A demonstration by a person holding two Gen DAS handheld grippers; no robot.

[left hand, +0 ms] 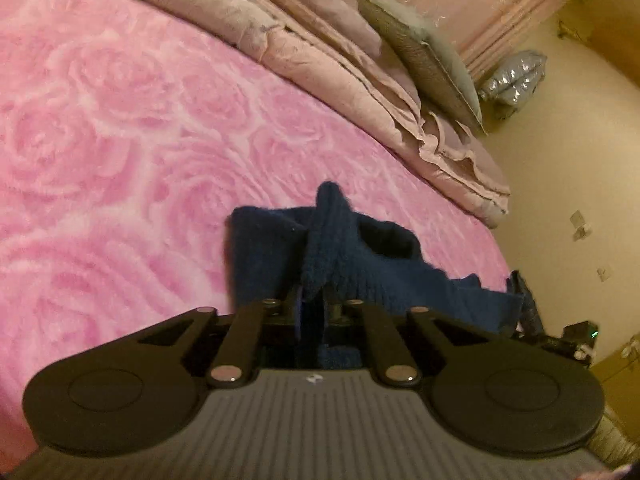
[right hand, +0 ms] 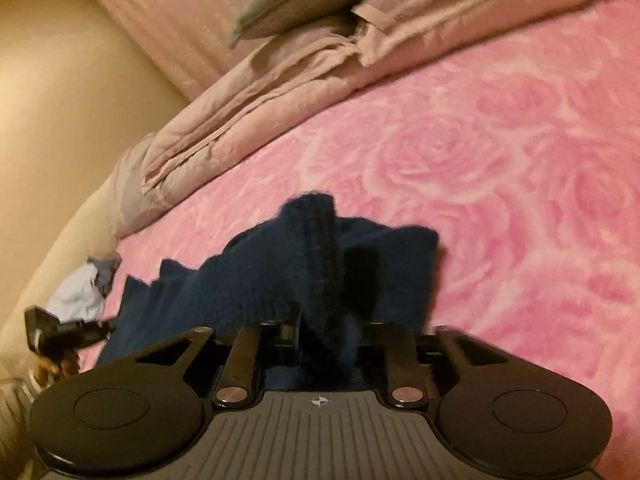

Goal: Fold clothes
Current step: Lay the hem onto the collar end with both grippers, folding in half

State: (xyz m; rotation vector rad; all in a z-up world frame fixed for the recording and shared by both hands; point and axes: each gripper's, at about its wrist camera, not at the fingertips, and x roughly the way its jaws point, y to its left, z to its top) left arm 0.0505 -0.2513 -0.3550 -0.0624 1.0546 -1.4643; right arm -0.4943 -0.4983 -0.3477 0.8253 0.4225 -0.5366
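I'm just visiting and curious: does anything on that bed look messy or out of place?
The dark blue knit garment lies bunched and uneven on the pink rose blanket, both tongs pinching it. A rumpled pale quilt is heaped behind.

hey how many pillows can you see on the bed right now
1: a grey pillow leaning on the folded pinkish quilt at the far end of the pink rose blanket. Others may be hidden beyond the quilt.

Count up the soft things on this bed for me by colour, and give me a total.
Dark blue: 1, the knit garment, pinched by the left gripper and the right gripper
Bright pink: 1, the rose-pattern blanket
Dusty pink: 1, the folded quilt
Grey: 1, the pillow
Total: 4
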